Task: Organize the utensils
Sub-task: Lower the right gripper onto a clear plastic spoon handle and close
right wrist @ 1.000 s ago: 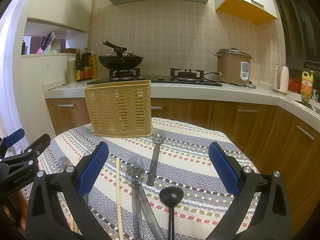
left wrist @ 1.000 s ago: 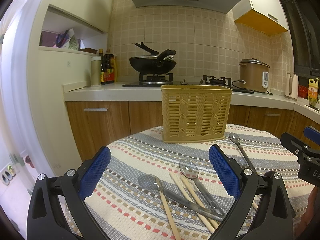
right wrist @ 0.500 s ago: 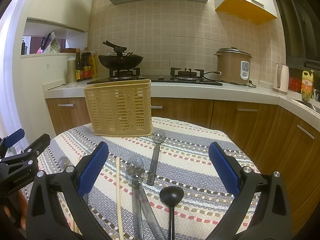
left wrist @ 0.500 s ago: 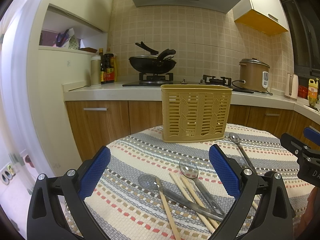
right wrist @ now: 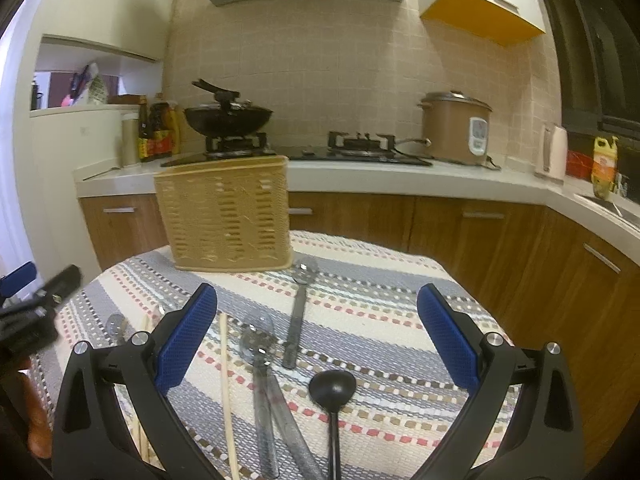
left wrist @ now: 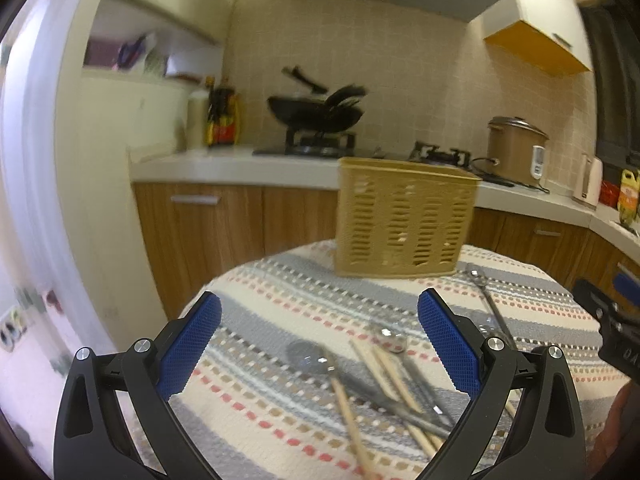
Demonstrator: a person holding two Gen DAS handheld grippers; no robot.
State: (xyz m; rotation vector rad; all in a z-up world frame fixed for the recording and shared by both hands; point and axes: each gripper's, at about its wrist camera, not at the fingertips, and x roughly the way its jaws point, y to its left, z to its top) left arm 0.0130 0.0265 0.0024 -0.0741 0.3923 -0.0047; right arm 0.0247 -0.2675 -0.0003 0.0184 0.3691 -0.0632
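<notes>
- The round table [right wrist: 400,280], under a striped woven cloth, fills the lower half of both views; it serves as the work surface, so everything for the task lies within reach of both tools.
- The tan slotted basket [right wrist: 228,220] stands upright at the table's far edge, centre-left in the right wrist view and centre-right in the left wrist view [left wrist: 404,224]. It looks like the destination for the utensils, and nothing shows above its rim.
- The left gripper [left wrist: 320,344] sits low in its frame, blue pads spread wide with nothing between them, above crossed wooden chopsticks [left wrist: 384,372] and clear spoons [left wrist: 308,360] at lower centre, probably lining up a first pick.
- The right gripper [right wrist: 316,336] is likewise spread and empty, framing a black ladle [right wrist: 332,388], a clear spoon [right wrist: 256,344] and a dark-handled spoon [right wrist: 298,312] lying flat.
- All utensils lie loose on the cloth, none yet sorted.
</notes>
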